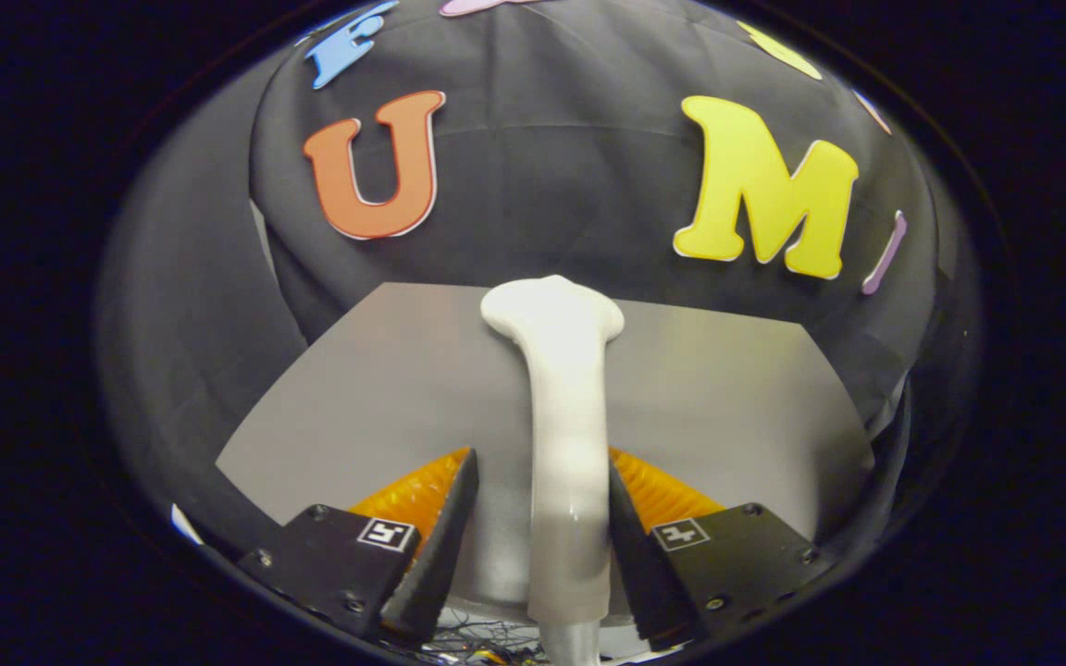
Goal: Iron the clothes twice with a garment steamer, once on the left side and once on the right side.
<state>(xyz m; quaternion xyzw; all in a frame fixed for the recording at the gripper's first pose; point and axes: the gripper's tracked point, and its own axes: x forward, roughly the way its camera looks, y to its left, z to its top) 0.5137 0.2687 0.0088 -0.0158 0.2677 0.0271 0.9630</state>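
A white garment steamer (568,407) stretches away from me over the grey table (385,388). Its wide head (551,310) is at the far end, near the table's back edge. Its handle runs back between my fingers, and a grey hose end (575,643) shows at its near end. My gripper (540,453) is open around the handle. The right finger (630,518) lies against the handle's side. The left finger (454,518) stands off it, with a strip of table showing in the gap.
Black cloth walls close in the table behind and on both sides. Bare grey tabletop lies to the left and right of the steamer. Some thin cables (487,638) show below the fingers at the near edge.
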